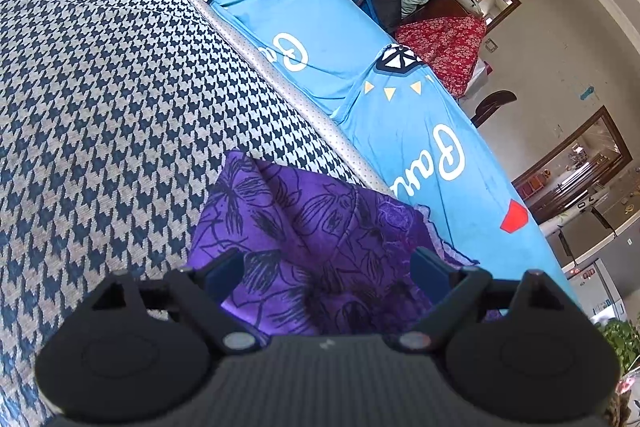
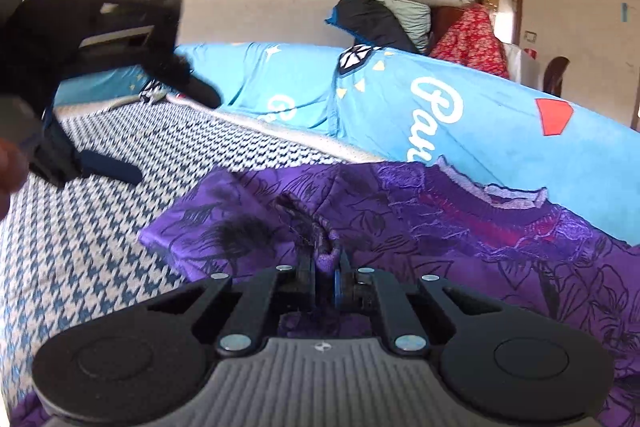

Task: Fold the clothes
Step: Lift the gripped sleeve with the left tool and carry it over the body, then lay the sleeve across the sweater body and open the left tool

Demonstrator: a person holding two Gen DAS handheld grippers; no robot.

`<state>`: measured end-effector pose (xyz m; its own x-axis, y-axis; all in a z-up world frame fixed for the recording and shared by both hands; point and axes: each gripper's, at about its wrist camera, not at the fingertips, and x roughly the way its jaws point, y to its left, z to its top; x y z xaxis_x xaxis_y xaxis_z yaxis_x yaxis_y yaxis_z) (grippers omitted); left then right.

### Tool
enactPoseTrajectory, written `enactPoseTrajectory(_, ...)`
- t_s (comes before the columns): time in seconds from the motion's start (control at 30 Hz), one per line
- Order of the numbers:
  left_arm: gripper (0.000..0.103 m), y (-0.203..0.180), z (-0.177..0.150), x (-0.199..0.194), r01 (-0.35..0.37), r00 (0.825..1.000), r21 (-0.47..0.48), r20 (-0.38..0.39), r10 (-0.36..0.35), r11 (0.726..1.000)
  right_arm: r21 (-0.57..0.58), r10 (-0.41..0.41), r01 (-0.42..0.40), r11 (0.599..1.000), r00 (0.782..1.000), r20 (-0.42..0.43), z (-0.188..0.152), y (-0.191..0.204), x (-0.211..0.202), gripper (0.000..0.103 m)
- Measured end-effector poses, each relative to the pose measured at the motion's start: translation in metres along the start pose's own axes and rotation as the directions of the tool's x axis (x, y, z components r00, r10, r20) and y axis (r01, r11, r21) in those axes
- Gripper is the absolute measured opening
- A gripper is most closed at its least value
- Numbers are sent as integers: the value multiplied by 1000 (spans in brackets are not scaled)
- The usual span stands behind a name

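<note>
The purple cloth (image 2: 400, 227) lies rumpled on the checked sofa seat (image 1: 120, 107), blue cushions (image 1: 320, 39) at two o'clock; the right tool (image 2: 325, 259) pinches a fold of it; the left tool (image 1: 328, 267) gapes wide above it, gripping nothing.

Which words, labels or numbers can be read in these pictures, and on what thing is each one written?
"Pau": white script on the blue cover, cut off by the purple cloth.
Second white script on the blue cover, farther off: partly hidden in a fold, not readable.
Red marks on a white box: too blurred to read.
</note>
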<state>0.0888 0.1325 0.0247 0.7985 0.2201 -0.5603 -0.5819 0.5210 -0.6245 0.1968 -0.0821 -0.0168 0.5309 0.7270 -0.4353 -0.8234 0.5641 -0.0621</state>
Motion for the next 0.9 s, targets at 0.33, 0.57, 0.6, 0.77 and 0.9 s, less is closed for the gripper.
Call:
enactPoseTrajectory(0.33, 90, -12, -11, 10, 13, 999, 1, -33, -13, 1000, 157, -169, 146, 977, 975, 148, 32, -64, -47, 8)
enactPoseTrajectory(0.57, 91, -26, -21, 18, 24, 998, 22, -56, -23, 999, 287, -353, 293, 912, 917, 186, 34, -121, -90, 8)
enactPoseTrajectory(0.6, 91, -27, -22, 20, 21, 998, 26, -61, -20, 999, 292, -371, 317, 903, 915, 155, 30, -127, -91, 8)
enactPoseTrajectory(0.77, 91, -35, -32, 28, -28, 996, 85, -87, 36, 996, 240, -402, 397, 886, 915, -32, 1, -155, -85, 16)
enactPoseTrajectory(0.9, 91, -36, -38, 31, -52, 994, 96, -95, 61, 994, 253, -396, 415, 874, 910, -124, -15, -172, -91, 37)
